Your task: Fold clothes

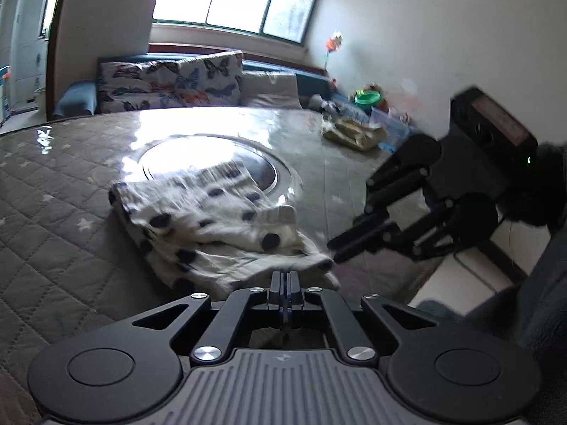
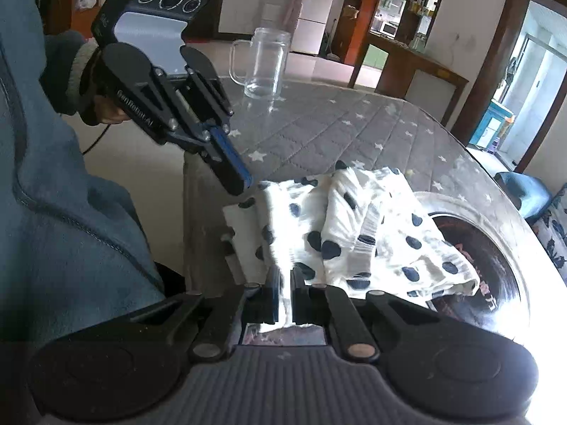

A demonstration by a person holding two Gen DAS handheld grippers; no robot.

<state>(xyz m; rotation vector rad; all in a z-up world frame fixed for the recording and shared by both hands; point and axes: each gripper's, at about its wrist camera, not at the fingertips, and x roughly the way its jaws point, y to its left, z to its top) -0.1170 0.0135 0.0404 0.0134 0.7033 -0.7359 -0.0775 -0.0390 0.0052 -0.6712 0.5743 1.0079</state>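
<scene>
A white garment with dark polka dots [image 1: 212, 226] lies crumpled on the grey quilted table, partly over the round glass inset; it also shows in the right wrist view [image 2: 354, 226]. My left gripper [image 1: 284, 278] is shut on the garment's near edge. In the right wrist view the left gripper [image 2: 239, 177] has its tips at the garment's left corner. My right gripper [image 2: 283, 285] is shut on the garment's near hem. In the left wrist view the right gripper [image 1: 333, 249] has its tips at the garment's right corner.
The grey star-patterned table cover [image 1: 53, 233] spreads left and far. A round glass inset [image 1: 209, 156] lies under the garment's far side. A clear glass mug [image 2: 264, 63] stands at the table's far edge. A sofa with butterfly cushions [image 1: 170, 81] is beyond the table.
</scene>
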